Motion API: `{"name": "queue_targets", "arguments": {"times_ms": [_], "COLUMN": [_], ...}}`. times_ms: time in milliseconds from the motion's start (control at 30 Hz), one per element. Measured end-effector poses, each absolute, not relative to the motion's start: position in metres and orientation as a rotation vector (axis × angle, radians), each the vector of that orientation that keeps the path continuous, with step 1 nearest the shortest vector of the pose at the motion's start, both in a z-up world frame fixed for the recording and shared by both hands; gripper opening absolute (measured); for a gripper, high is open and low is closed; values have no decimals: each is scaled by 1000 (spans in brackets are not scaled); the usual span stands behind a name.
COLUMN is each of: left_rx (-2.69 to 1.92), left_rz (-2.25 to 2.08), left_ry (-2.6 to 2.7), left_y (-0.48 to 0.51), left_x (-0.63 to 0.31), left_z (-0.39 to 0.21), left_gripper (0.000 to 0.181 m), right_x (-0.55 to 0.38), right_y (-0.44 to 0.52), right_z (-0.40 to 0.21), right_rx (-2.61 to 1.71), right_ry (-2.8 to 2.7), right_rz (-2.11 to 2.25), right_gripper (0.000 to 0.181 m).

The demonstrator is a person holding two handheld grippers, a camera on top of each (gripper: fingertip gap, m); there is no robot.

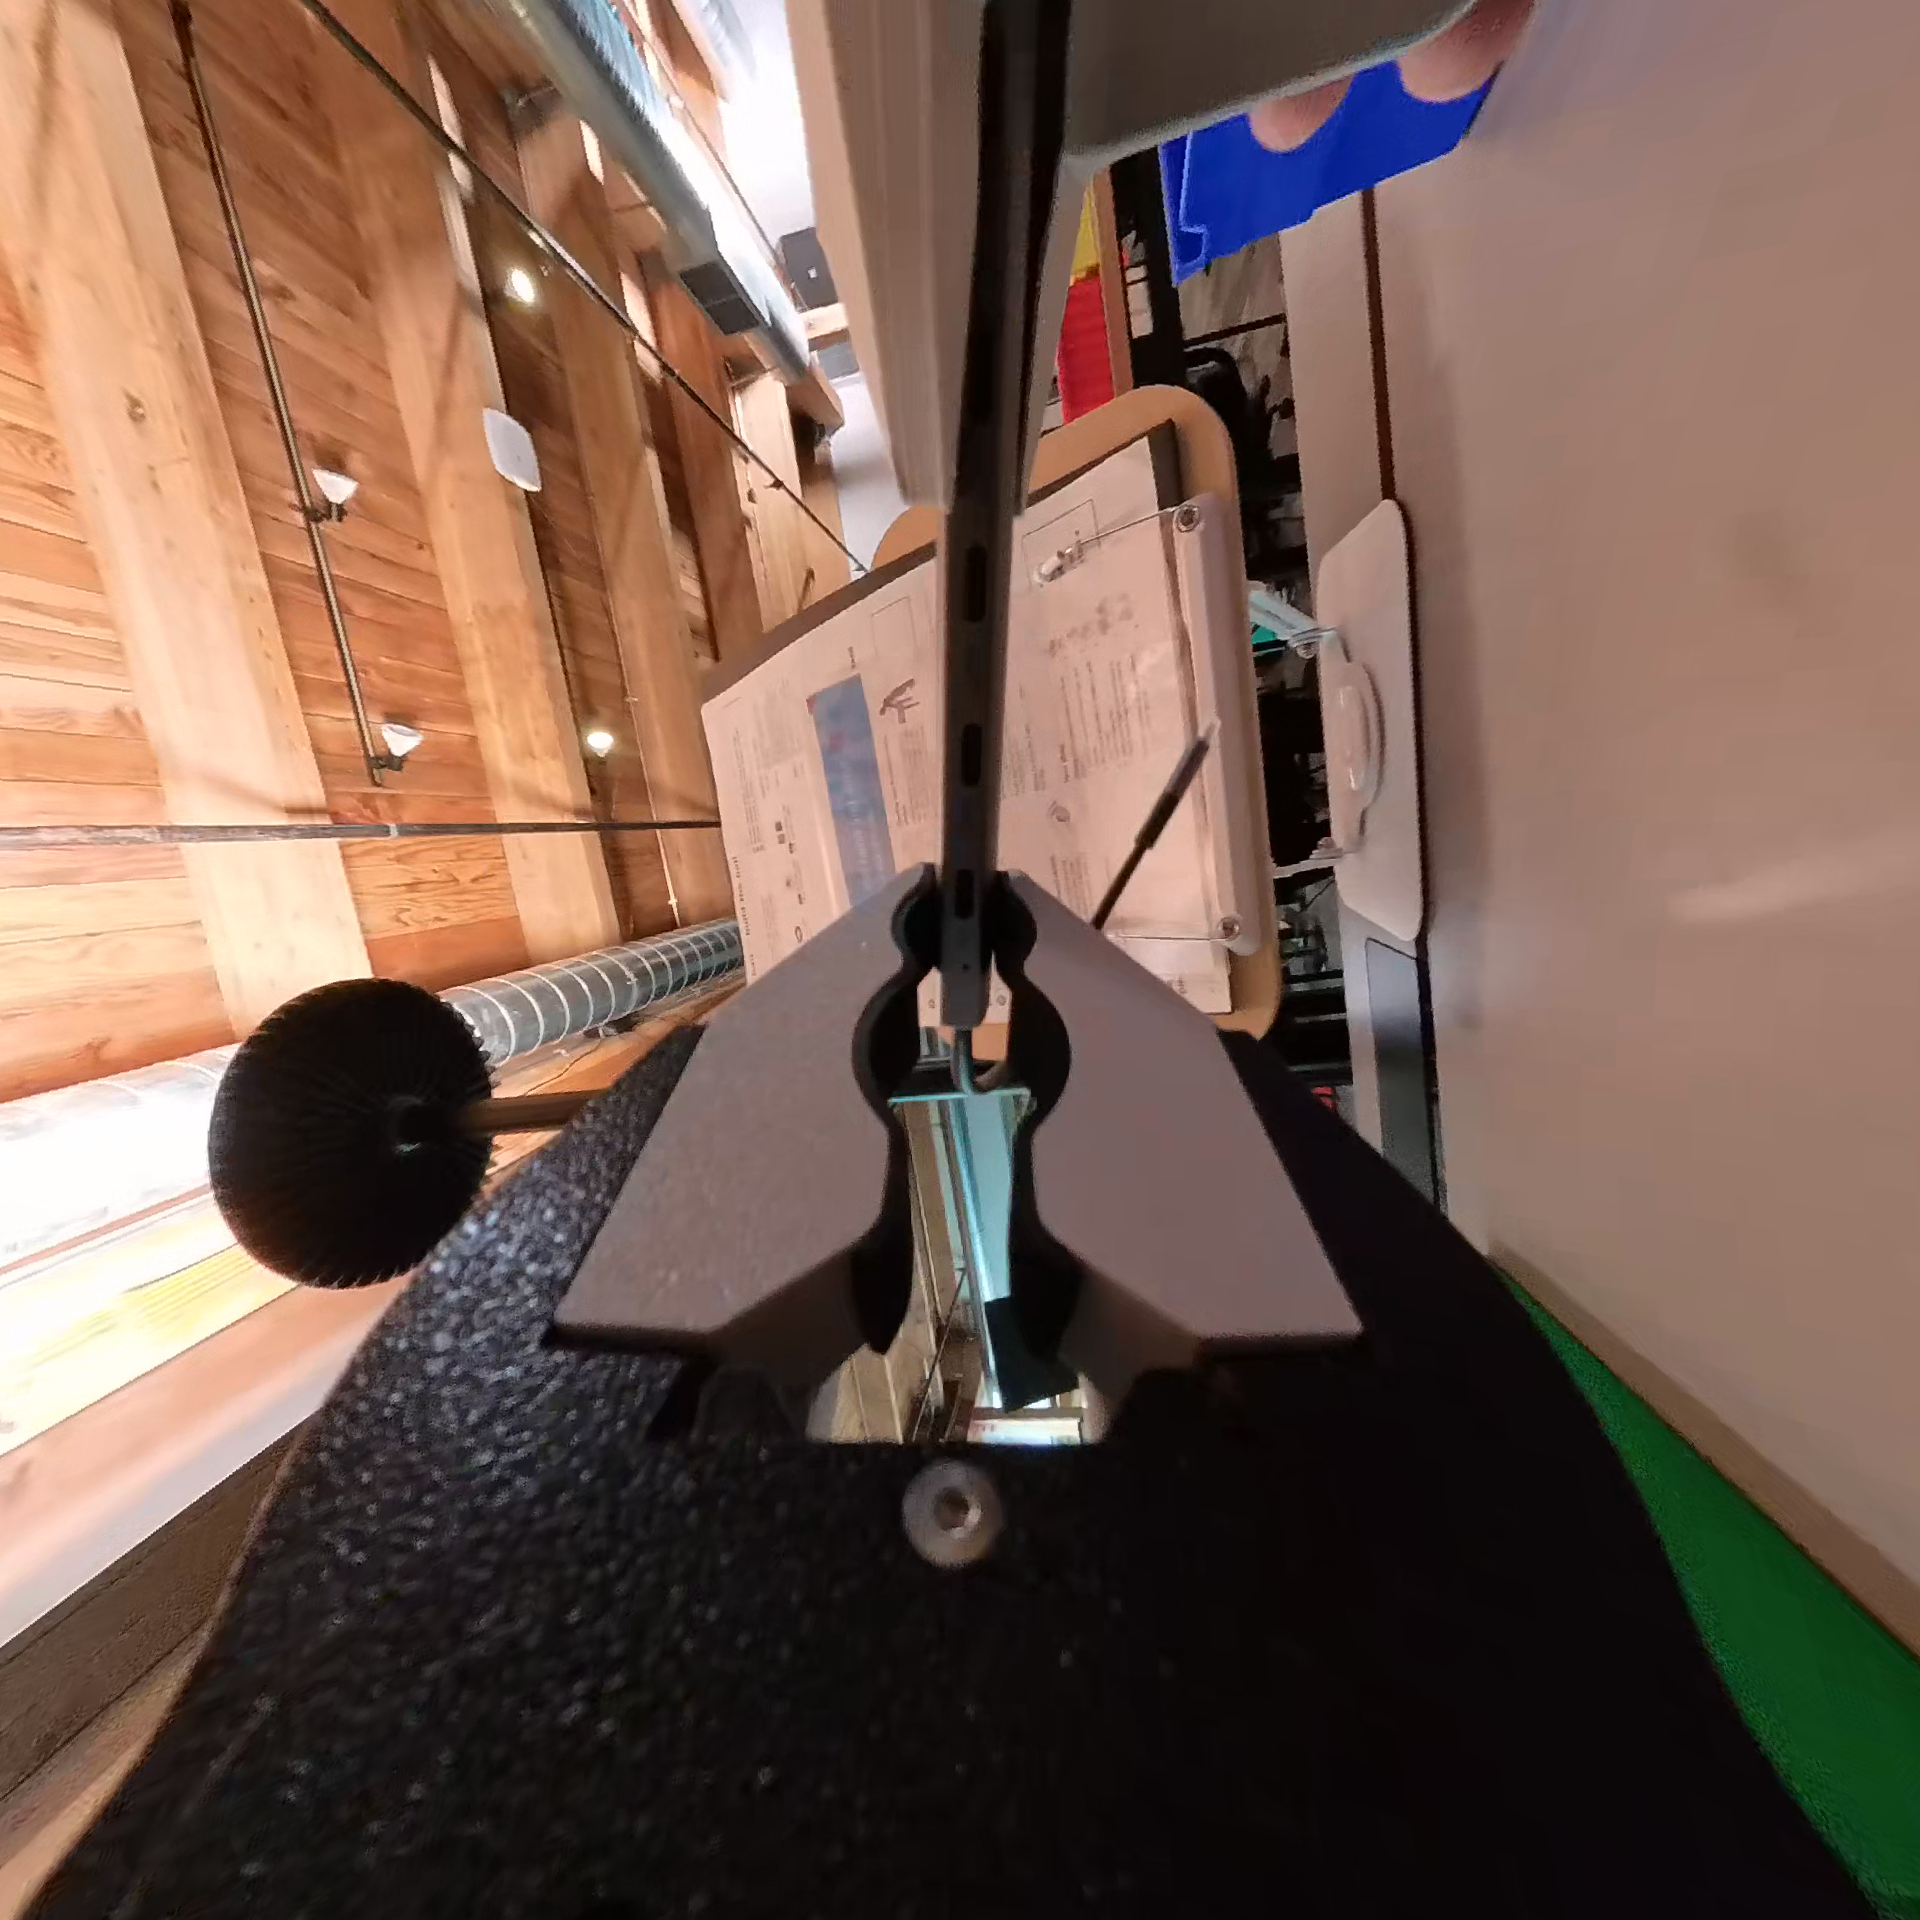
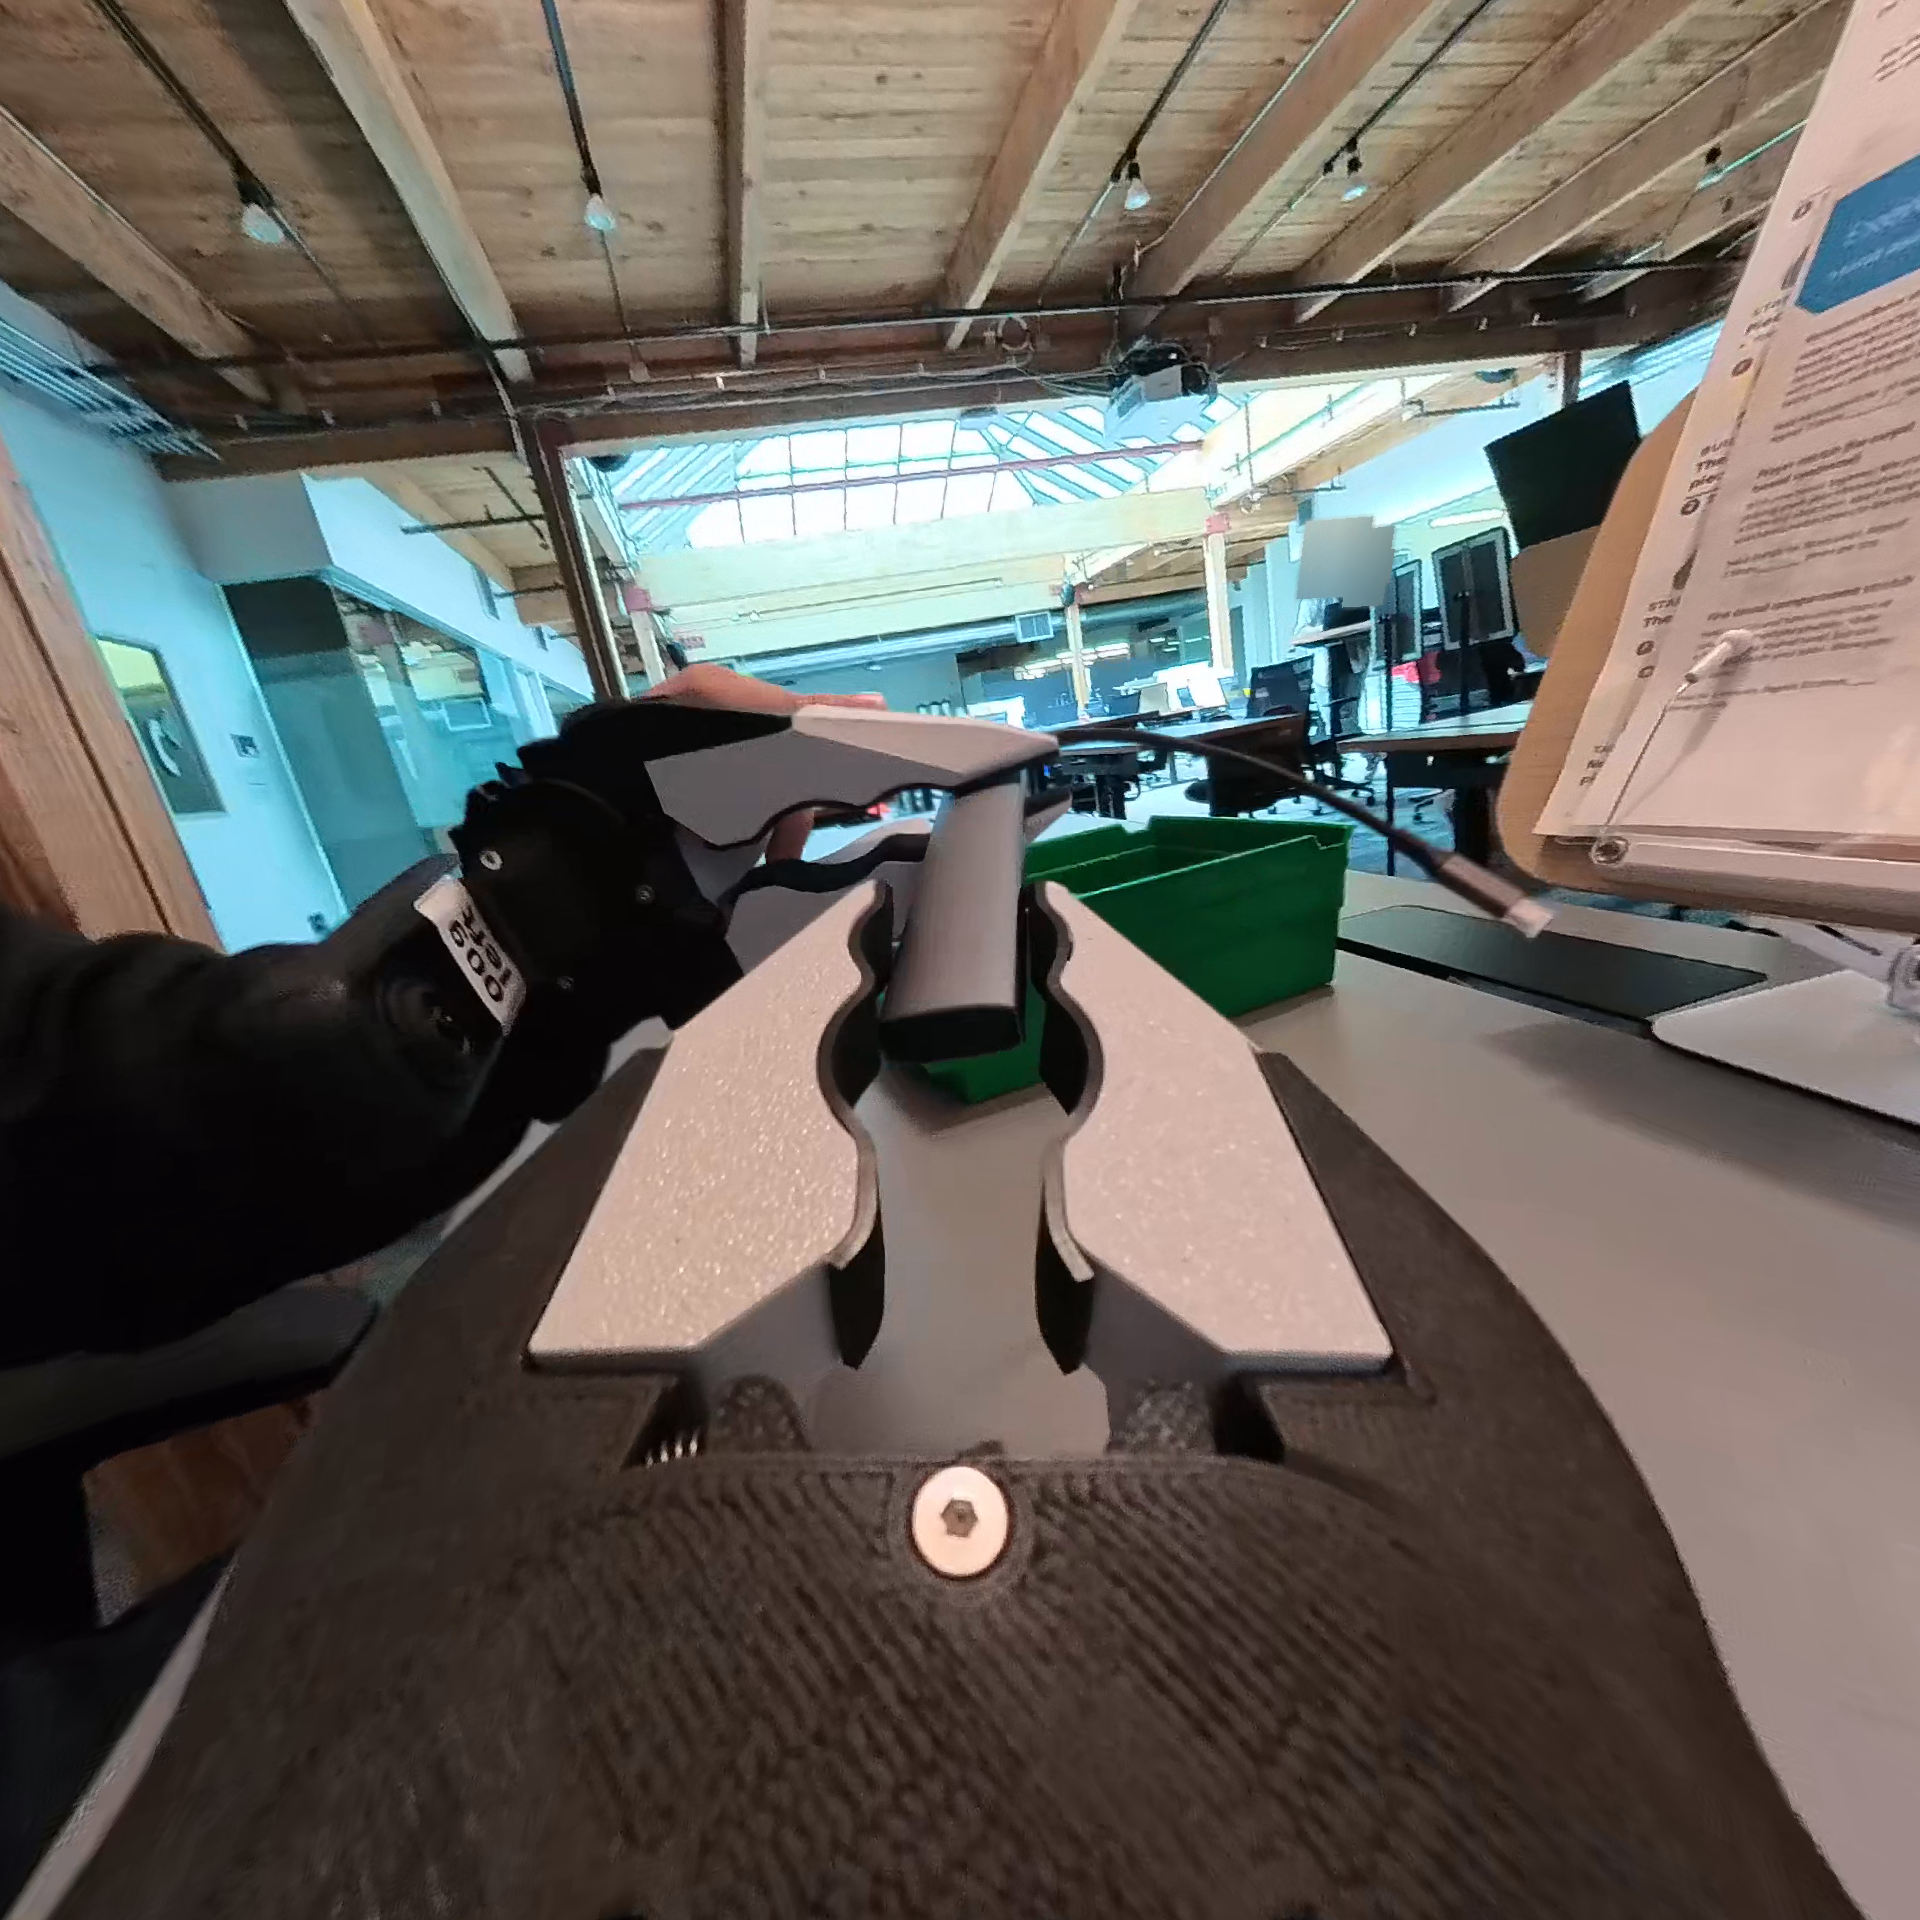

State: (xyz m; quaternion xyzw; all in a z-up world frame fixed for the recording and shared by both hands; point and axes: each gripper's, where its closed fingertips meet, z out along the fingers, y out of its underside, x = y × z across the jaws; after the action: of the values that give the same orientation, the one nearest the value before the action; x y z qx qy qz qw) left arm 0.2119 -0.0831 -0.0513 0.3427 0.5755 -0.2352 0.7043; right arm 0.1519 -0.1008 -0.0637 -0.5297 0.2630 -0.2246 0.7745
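A thin grey slab-shaped hub [image 1: 977, 582] with several ports along its edge is held between both grippers, above the table. My left gripper [image 1: 961, 909] is shut on one end of it. In the right wrist view my right gripper [image 2: 958, 920] is shut on the other end of the hub [image 2: 951, 956]. There the left gripper [image 2: 987, 758] comes in from the left and clamps the far end. A short black cable [image 2: 1299, 795] runs off that end and hangs free to the right. One grey finger [image 1: 1247, 73] of the right gripper shows at the top of the left wrist view.
A green bin [image 2: 1195, 904] stands on the grey table [image 2: 1558, 1299] just behind the hub. A stand with printed sheets [image 2: 1766, 520] is at the right, with a dark mat [image 2: 1538, 961] and a white pad [image 2: 1787, 1039] below it. A blue bin [image 1: 1320, 166] shows in the left wrist view. The tips of one gripper are about 7 cm away from the tips of the other.
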Motion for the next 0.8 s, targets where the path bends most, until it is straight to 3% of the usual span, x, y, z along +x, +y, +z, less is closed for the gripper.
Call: {"name": "queue_targets", "arguments": {"times_ms": [133, 433, 700, 800], "left_rx": [756, 801, 780, 639], "left_rz": [-556, -552, -569, -741], "left_ry": [1305, 1290, 1330, 1419], "left_y": [-89, -100, -99, -95], "left_x": [208, 207, 213, 215], "left_z": [-53, -62, -67, -59], "left_gripper": [7, 7, 7, 20], "right_x": [154, 162, 168, 172], "right_y": [-94, -103, -102, -110], "right_z": [-69, -72, -79, -75], "right_rx": [-1187, -1182, -1246, -1182], "right_ry": [569, 622, 664, 711], "right_rz": [-531, -590, -622, -590], "right_gripper": [33, 22, 22, 22]}}
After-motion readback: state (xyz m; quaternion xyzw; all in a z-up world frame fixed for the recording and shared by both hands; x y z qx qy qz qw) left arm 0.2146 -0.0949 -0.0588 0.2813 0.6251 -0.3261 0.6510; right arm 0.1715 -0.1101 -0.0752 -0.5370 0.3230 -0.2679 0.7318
